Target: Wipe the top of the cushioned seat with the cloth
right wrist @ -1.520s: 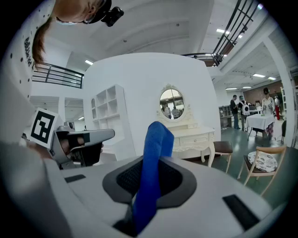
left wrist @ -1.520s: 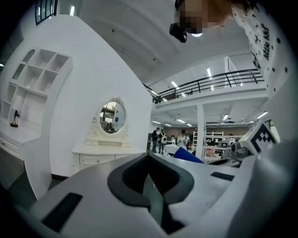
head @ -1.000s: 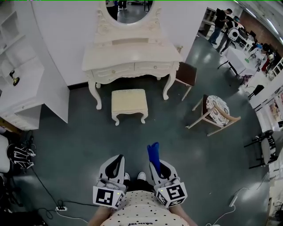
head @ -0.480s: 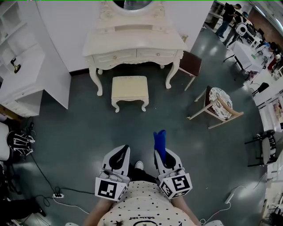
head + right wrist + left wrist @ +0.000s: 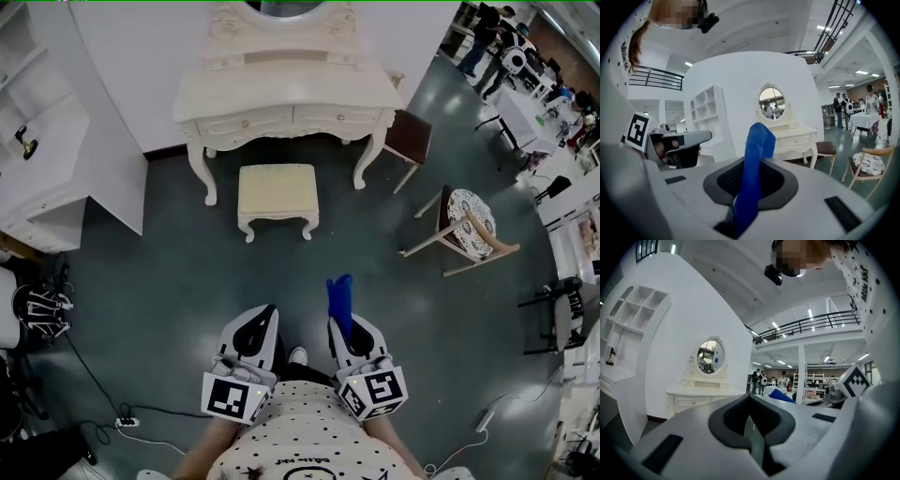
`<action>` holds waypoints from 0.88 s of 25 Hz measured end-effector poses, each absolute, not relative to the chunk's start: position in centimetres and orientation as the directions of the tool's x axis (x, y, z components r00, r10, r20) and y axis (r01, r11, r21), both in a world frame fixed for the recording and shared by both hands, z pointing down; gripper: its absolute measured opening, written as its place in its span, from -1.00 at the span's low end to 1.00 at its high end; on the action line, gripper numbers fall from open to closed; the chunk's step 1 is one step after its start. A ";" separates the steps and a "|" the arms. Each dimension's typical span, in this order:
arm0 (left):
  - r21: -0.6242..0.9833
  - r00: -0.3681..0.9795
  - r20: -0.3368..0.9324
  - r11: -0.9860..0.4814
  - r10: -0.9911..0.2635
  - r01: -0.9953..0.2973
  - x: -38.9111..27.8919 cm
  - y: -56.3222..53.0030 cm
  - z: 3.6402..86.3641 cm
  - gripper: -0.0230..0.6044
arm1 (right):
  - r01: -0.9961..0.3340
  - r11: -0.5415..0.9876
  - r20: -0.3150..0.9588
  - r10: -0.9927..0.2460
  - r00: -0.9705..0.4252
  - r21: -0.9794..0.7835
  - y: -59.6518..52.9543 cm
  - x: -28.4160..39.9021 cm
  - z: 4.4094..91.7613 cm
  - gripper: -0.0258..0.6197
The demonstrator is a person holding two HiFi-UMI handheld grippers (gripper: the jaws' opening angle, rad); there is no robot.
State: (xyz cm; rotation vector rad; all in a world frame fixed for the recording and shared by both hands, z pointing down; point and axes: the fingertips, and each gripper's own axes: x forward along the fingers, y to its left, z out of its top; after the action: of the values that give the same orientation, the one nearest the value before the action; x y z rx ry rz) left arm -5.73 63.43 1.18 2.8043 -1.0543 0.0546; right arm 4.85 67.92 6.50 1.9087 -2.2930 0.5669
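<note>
two grippers at 6 o'clock: right gripper (image 5: 343, 328) clamped on cloth (image 5: 339, 295), left gripper (image 5: 263, 317) closed, empty. approach step; next, carry cloth to seat (image 5: 277, 190), 12 o'clock.

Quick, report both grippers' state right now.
Left gripper: jaws closed, holding nothing.
Right gripper: jaws closed on the cloth.

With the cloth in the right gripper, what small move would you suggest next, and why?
Probably walk forward toward the cushioned seat: the right gripper holds the blue cloth, but the seat stands well ahead of both grippers, seemingly out of reach.
</note>
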 end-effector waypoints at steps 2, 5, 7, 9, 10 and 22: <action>0.121 0.759 0.084 -0.749 -0.646 -0.651 -6.1 61.1 0.8 -0.93 | -0.969 0.127 0.314 -0.930 -0.191 -0.214 65.7 4.5 6.1 -0.73; 0.122 0.765 0.072 -0.756 -0.640 -0.643 -7.0 57.3 0.0 -0.93 | -0.971 0.110 0.307 -0.936 -0.173 -0.210 62.2 3.6 5.4 -0.73; 0.119 0.767 0.066 -0.758 -0.638 -0.641 -7.8 55.1 -0.3 -0.93 | -0.973 0.102 0.305 -0.938 -0.164 -0.209 60.1 2.7 5.2 -0.73; 0.115 0.768 0.067 -0.760 -0.637 -0.640 -8.7 53.1 -0.3 -0.93 | -0.973 0.095 0.306 -0.939 -0.157 -0.209 58.2 1.7 5.3 -0.73; 0.115 0.768 0.067 -0.760 -0.636 -0.640 -9.1 52.2 -0.3 -0.93 | -0.973 0.091 0.306 -0.939 -0.154 -0.210 57.4 1.2 5.4 -0.73; 0.184 0.736 0.129 -0.713 -0.665 -0.676 -12.3 45.2 1.9 -0.93 | -0.975 0.070 0.396 -0.906 -0.150 -0.210 51.3 -0.7 7.5 -0.73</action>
State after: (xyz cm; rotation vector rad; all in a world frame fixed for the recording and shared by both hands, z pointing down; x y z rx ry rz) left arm -12.27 45.24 1.91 2.7190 -1.0650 0.0780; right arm -0.67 51.32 7.50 1.9350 -2.1741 0.6447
